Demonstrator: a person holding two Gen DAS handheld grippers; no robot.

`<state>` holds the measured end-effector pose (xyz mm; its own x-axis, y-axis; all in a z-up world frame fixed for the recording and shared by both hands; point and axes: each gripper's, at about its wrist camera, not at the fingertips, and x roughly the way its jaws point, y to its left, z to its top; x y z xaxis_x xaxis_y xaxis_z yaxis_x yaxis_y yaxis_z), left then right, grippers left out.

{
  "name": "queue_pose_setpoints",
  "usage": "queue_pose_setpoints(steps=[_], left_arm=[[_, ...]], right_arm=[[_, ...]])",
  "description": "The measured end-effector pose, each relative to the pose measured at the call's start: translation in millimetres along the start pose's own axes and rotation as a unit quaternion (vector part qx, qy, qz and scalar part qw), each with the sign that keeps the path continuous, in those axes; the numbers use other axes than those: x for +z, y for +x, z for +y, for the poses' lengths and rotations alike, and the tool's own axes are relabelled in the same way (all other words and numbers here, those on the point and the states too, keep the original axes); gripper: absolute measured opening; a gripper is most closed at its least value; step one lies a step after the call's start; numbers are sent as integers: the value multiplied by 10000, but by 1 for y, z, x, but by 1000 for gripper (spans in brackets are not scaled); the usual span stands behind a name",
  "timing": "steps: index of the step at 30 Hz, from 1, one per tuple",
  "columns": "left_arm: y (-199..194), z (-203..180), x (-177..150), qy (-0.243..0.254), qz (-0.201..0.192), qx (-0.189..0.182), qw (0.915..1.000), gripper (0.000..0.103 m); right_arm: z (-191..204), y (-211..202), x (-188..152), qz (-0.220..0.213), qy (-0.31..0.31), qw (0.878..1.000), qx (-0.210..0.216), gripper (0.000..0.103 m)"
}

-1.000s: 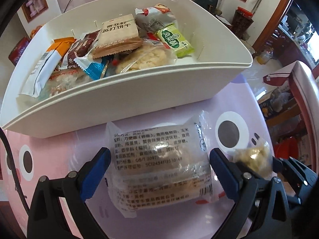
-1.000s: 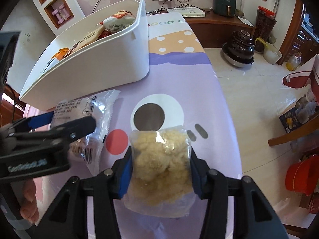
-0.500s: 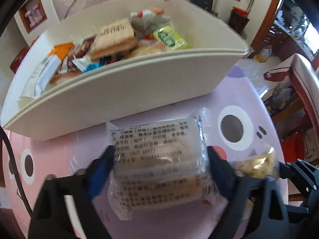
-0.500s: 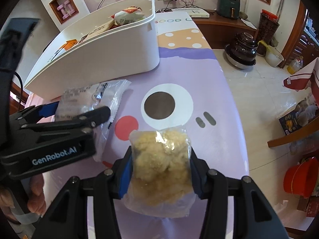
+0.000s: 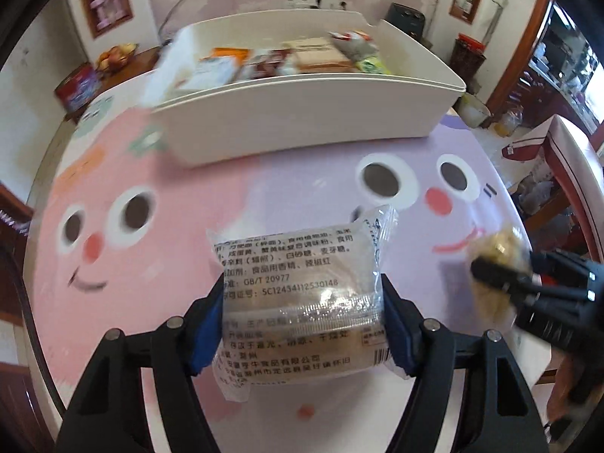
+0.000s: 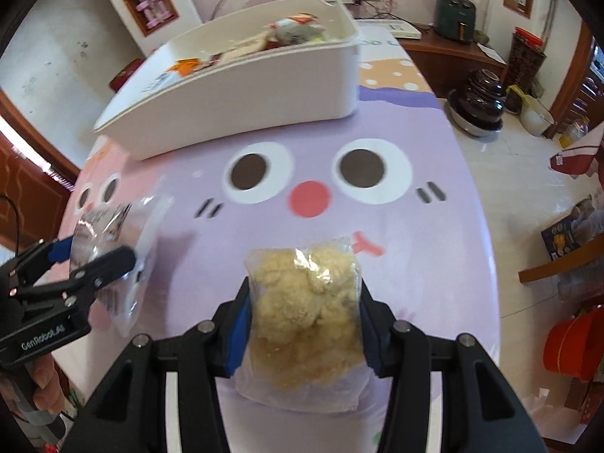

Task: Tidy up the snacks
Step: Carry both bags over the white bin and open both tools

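My left gripper [image 5: 302,313] is shut on a clear-wrapped pastry packet [image 5: 298,294] with black print, held above the table. It also shows at the left of the right wrist view [image 6: 109,260]. My right gripper [image 6: 302,321] is shut on a clear bag of crumbly yellow snack [image 6: 305,313], which also shows at the right of the left wrist view [image 5: 498,264]. A white bin [image 5: 302,120] holding several snack packets stands at the far side of the table, well beyond both grippers; it also shows in the right wrist view [image 6: 241,90].
The table has a pink and purple cartoon-face cloth [image 5: 158,264]. Its right edge [image 6: 487,226] drops to a tiled floor with a dark pot [image 6: 477,102] and a red bucket [image 6: 573,343]. A red tin [image 5: 77,87] sits far left.
My left gripper has shut on the pastry packet and lifted it. Both grippers have pulled back from the bin, which now looks farther away. The right gripper still holds its bag.
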<state>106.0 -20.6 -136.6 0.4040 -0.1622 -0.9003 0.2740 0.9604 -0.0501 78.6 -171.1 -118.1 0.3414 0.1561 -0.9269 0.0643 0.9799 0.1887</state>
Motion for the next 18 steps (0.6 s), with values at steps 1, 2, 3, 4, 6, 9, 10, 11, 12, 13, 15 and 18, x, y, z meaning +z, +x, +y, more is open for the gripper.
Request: queue_pose_setpoints(steps=[1, 2, 3, 4, 6, 9, 10, 11, 12, 13, 15, 18], left_arm=[[-5, 7, -6, -38, -31, 39, 10000, 71], [-12, 14, -10, -80, -76, 96, 9999, 71], [-18, 20, -14, -118, -120, 145, 9998, 71], [-25, 26, -17, -151, -172, 184, 9996, 71], [-41, 35, -17, -205, -308, 194, 9991, 71], [-66, 41, -1, -151, -630, 221, 9977, 72], [-76, 43, 9, -119, -795, 254, 9964, 72], [-83, 44, 16, -94, -913, 273, 9954, 72], [-93, 44, 26, -62, -1061, 288, 9939, 72], [-100, 44, 34, -50, -1164, 287, 9928, 72], [-116, 44, 59, -24, -1386, 265, 9900, 72], [-133, 45, 93, 31, -1648, 279, 9859, 72]], right_arm=[[5, -3, -1, -11, -36, 10000, 48, 49], [11, -6, -2, -28, -74, 9999, 106, 49], [17, -10, -2, -52, -114, 9998, 155, 49], [23, -14, 0, -88, -172, 9996, 191, 49], [38, -26, 7, -223, -350, 9989, 231, 49], [55, -50, 26, -551, -584, 9965, 236, 49], [60, -60, 34, -692, -649, 9952, 218, 49], [65, -69, 43, -843, -727, 9936, 186, 49], [70, -80, 52, -1001, -807, 9916, 138, 49], [74, -90, 63, -1165, -877, 9893, 87, 49], [82, -110, 85, -1439, -971, 9848, 38, 49], [89, -139, 121, -1818, -1014, 9781, 20, 49]])
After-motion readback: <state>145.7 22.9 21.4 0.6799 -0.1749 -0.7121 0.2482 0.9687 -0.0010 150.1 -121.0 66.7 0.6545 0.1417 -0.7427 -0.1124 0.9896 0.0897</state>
